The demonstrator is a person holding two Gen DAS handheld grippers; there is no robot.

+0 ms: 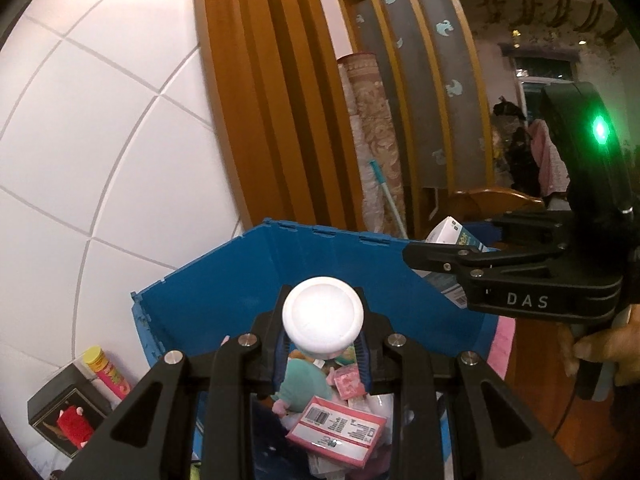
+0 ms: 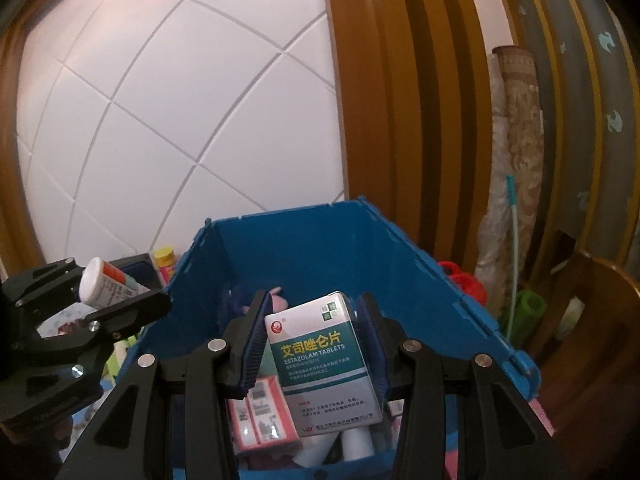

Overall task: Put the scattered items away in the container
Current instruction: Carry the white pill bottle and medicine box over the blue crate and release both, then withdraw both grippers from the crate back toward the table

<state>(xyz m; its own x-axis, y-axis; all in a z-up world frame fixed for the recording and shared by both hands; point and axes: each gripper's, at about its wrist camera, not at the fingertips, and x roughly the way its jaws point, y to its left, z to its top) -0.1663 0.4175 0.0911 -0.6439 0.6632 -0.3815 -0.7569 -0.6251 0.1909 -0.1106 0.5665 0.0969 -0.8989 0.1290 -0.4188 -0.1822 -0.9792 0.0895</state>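
A white-capped bottle [image 1: 323, 329] is gripped in the left gripper [image 1: 322, 354] jaws and a tablet box [image 2: 325, 364] in the right gripper [image 2: 316, 344] jaws, both held over the blue crate [image 2: 304, 248], right gripper at three o'clock. The depositing step is judged in hand; release is called for.

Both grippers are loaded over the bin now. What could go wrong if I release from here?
The left gripper holds the white-capped bottle well above the pink packet in the blue bin; dropped, it may bounce or roll. The right gripper holds the tablet box tilted, so it may land on edge. Both grippers sit close and might collide.
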